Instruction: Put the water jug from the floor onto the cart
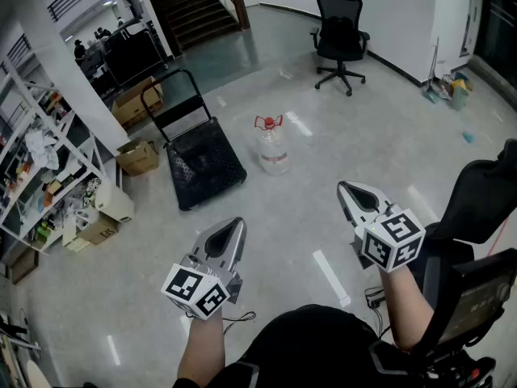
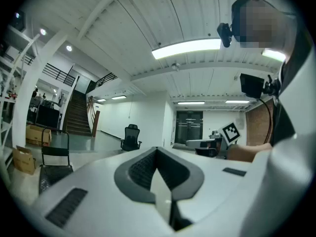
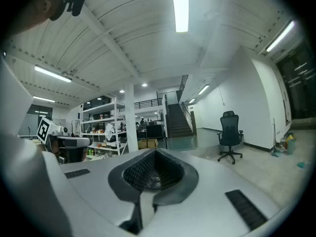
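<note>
A clear water jug (image 1: 274,152) with a red cap and handle stands upright on the grey floor. To its left lies a black flat cart (image 1: 205,163) with an upright black push handle (image 1: 170,94); the cart also shows at the lower left of the left gripper view (image 2: 52,168). My left gripper (image 1: 236,226) is held low at the bottom left of the head view, jaws together and empty (image 2: 157,152). My right gripper (image 1: 345,191) is at the bottom right, also shut and empty (image 3: 154,154). Both are well short of the jug.
A black office chair (image 1: 340,39) stands at the far side by the white wall. Shelving (image 1: 40,168) with clutter and cardboard boxes (image 1: 138,157) line the left. A staircase (image 1: 190,6) rises at the back. A dark chair (image 1: 485,200) and equipment sit close at my right.
</note>
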`<action>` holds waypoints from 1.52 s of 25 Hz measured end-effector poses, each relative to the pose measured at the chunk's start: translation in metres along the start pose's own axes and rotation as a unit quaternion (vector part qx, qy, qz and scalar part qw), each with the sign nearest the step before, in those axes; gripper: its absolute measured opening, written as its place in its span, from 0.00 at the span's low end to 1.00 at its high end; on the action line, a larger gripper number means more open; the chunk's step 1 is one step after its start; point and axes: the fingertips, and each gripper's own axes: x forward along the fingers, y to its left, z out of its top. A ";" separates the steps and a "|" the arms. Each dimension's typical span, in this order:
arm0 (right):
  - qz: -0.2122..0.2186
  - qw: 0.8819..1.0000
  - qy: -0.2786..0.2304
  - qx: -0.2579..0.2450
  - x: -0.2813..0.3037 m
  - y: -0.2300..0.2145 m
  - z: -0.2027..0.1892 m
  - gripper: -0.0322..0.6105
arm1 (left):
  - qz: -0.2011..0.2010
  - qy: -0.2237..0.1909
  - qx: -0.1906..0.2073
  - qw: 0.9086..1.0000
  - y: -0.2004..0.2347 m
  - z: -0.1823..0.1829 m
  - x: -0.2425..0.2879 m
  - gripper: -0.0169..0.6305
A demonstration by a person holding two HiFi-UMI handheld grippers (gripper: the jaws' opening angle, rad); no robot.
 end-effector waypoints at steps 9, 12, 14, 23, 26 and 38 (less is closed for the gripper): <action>-0.001 1.000 -0.001 -0.002 0.008 0.001 -0.001 0.05 | -0.012 0.002 0.002 1.000 0.002 -0.004 0.004 0.03; -0.001 1.000 0.000 -0.002 0.014 0.003 -0.001 0.05 | -0.013 0.010 0.029 0.999 0.006 -0.005 0.006 0.03; -0.003 1.000 -0.001 -0.006 0.020 0.008 0.002 0.05 | -0.021 0.015 0.046 0.999 0.011 -0.004 0.006 0.03; -0.033 0.999 -0.011 0.010 0.048 0.022 0.003 0.05 | -0.034 0.005 0.018 0.999 0.049 -0.009 -0.007 0.03; -0.046 0.998 -0.014 0.031 0.051 0.019 0.000 0.05 | -0.043 0.008 0.008 0.999 0.058 -0.013 -0.009 0.03; 0.004 0.999 -0.001 0.032 0.177 -0.037 -0.006 0.05 | -0.020 0.003 0.008 1.000 0.145 -0.015 0.095 0.03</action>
